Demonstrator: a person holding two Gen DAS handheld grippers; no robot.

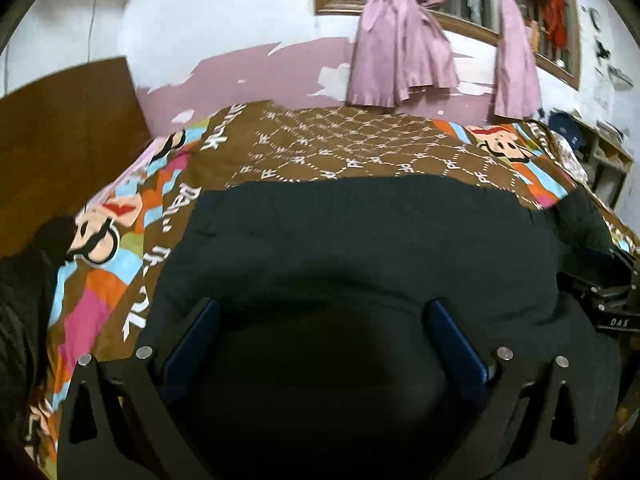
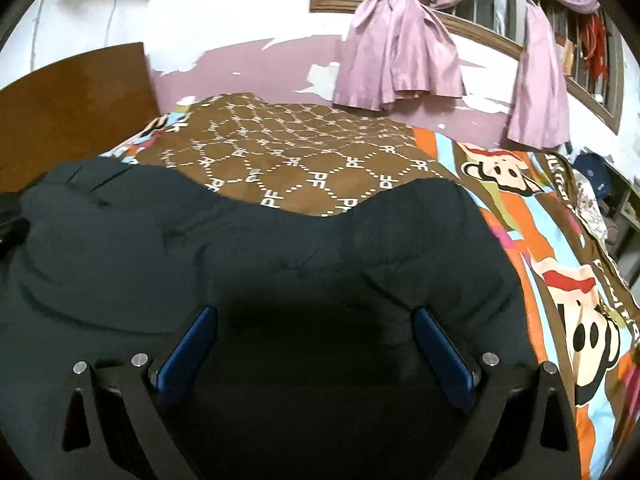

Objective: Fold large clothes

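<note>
Headboard: a brown wooden headboard (image 1: 68,128) stands at the left end of the bed, left of the dark garment and well apart from it.

Bedspread: a brown bedspread (image 1: 320,144) with a white lattice print and cartoon-monkey borders covers the bed; it shows bare beyond the garment's far edge and along both of its sides.

Dark garment: a large dark garment (image 1: 360,248) lies spread on the bedspread, filling the near half of the bed. Its far edge runs almost straight in the left wrist view and dips in the middle in the right wrist view (image 2: 248,248). Soft folds cross its surface.

Left gripper: the left gripper (image 1: 322,316) sits over the near part of the garment, its blue-padded fingers (image 1: 200,332) spread wide with only dark cloth showing between them. Whether the pads touch the cloth cannot be told.

Right gripper: the right gripper (image 2: 314,322) is over the garment's right half, nearer the monkey border, fingers (image 2: 438,340) likewise wide apart and holding nothing. Its black frame (image 1: 608,300) shows at the right edge of the left wrist view, beside the garment.

Curtains: pink curtains (image 2: 396,52), knotted, hang at a wood-framed window (image 2: 480,28) on the wall beyond the garment's far edge.

Shelf: a shelf (image 1: 612,148) with clutter stands past the right end of the bed.
</note>
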